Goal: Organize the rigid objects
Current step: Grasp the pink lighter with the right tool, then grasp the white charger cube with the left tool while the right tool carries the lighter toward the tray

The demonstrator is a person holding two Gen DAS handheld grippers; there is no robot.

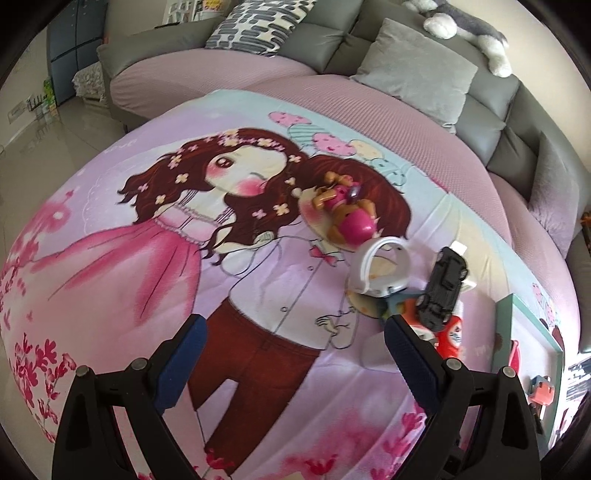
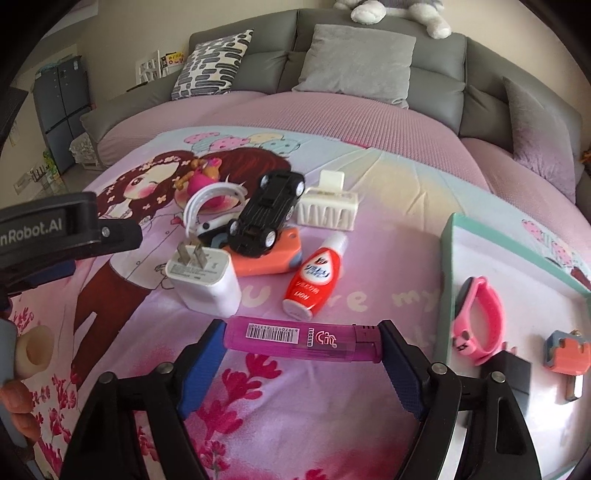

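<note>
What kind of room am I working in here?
Most likely a home living room. A grey sectional sofa with throw pillows wraps behind a cartoon-print blanket where the small items lie, a plush toy sits on the sofa back, and a tiled floor shows at left.

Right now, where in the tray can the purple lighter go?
The purple plastic lighter sits between the right gripper fingers. In the teal-rimmed tray, the far part behind the pink rubber wristband is bare. The near end is crowded: wristband, black block, orange-and-blue toy.
</note>
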